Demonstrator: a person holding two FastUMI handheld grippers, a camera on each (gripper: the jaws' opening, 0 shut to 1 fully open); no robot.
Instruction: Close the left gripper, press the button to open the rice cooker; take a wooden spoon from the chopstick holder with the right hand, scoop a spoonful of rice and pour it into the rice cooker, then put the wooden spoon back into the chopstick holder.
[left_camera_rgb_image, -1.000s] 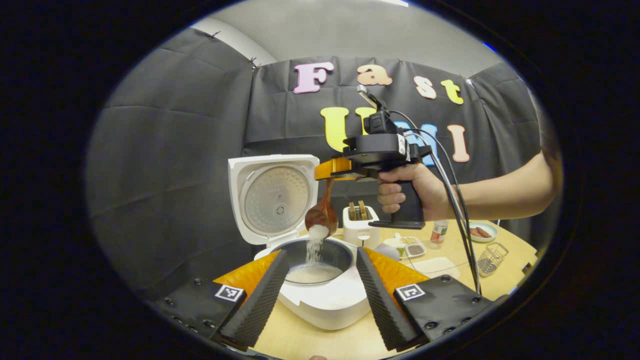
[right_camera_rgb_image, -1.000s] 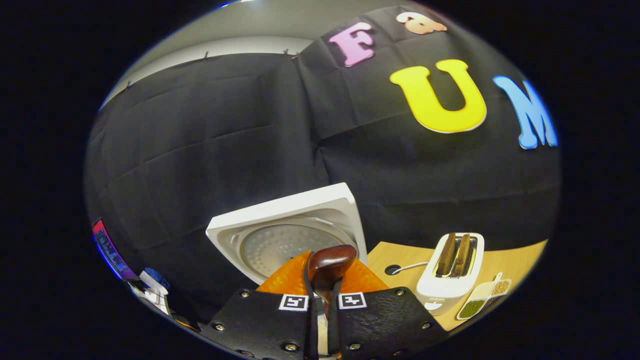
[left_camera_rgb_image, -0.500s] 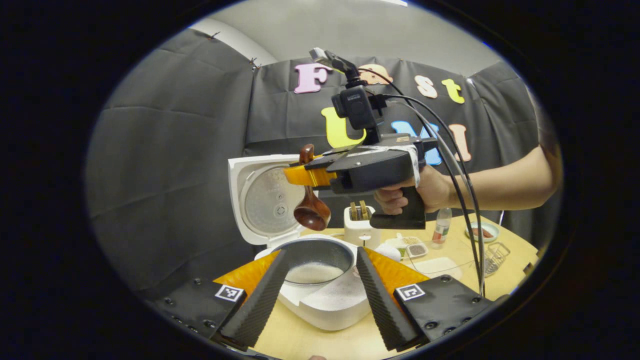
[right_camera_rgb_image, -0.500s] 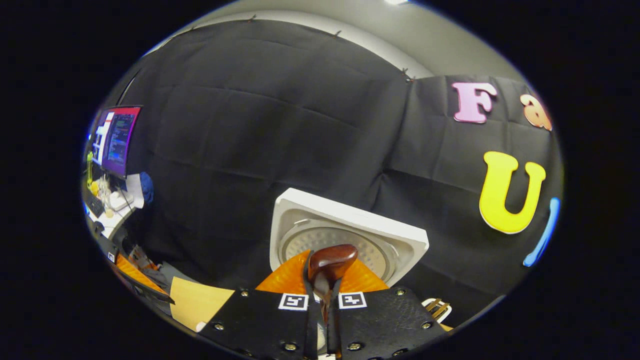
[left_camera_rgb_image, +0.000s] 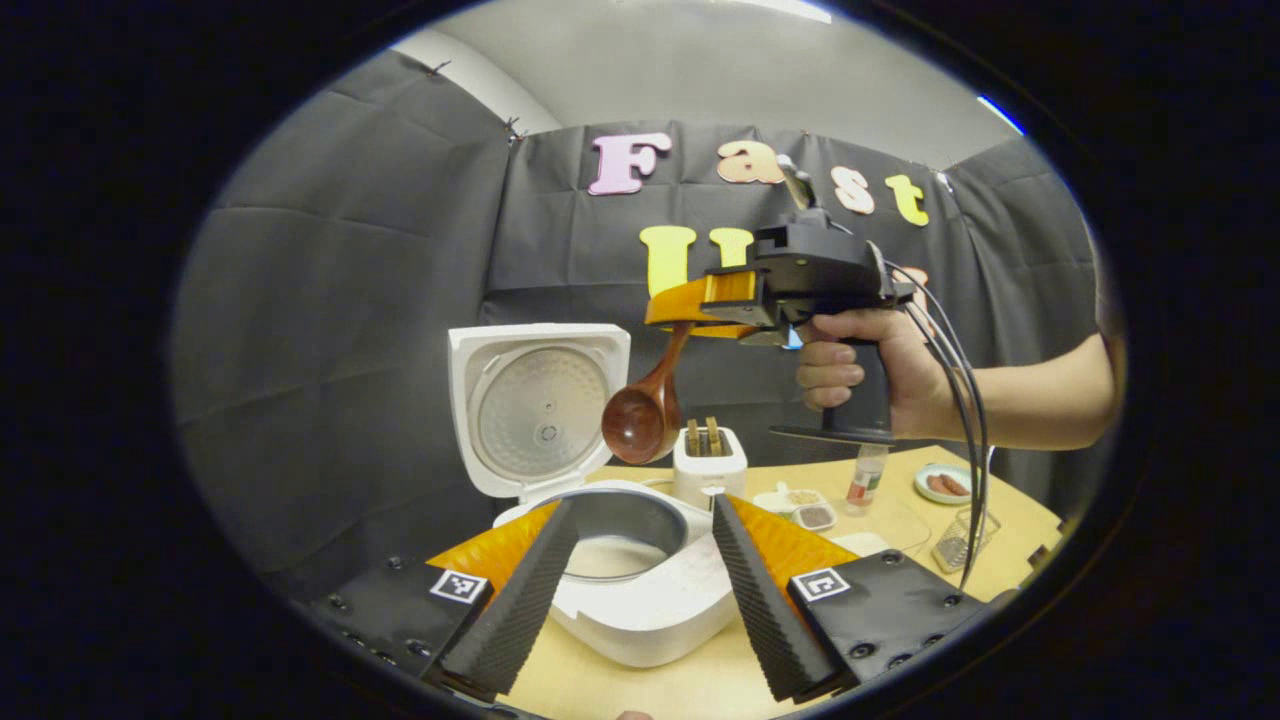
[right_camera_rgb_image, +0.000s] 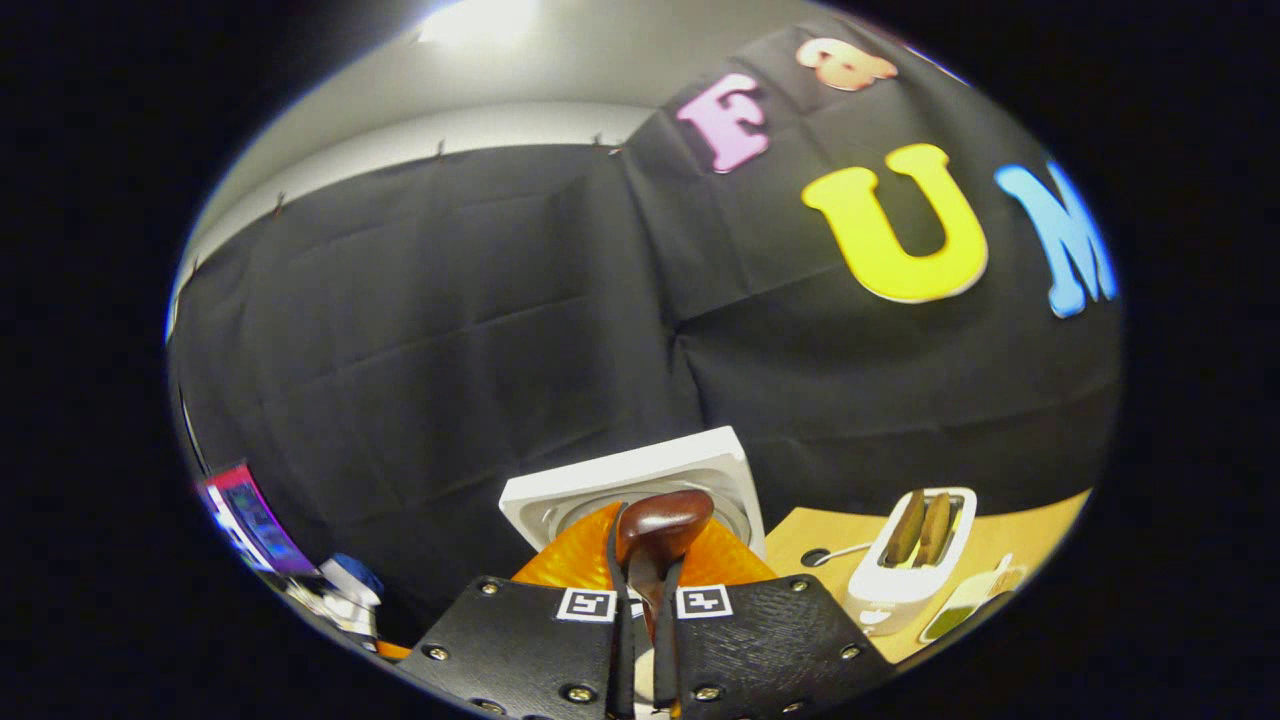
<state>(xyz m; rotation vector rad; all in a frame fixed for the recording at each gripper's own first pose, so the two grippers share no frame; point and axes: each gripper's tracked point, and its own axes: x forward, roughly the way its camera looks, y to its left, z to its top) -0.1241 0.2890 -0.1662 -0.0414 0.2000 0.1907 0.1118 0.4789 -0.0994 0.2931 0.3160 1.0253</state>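
Fingers of the left hand-held gripper (left_camera_rgb_image: 640, 585) stand apart, framing the open rice cooker (left_camera_rgb_image: 640, 590) on the bench (left_camera_rgb_image: 640, 685) just ahead of them, rice in its pot. Beyond and above, the right hand-held gripper (left_camera_rgb_image: 690, 305) is clamped on the wooden spoon (left_camera_rgb_image: 642, 420), whose bowl hangs beside the raised lid (left_camera_rgb_image: 535, 405); a toaster (left_camera_rgb_image: 708, 462) stands farther back.

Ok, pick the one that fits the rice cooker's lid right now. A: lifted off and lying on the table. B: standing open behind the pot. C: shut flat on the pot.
B: in the left gripper view the lid stands upright, open, behind the pot of the rice cooker.
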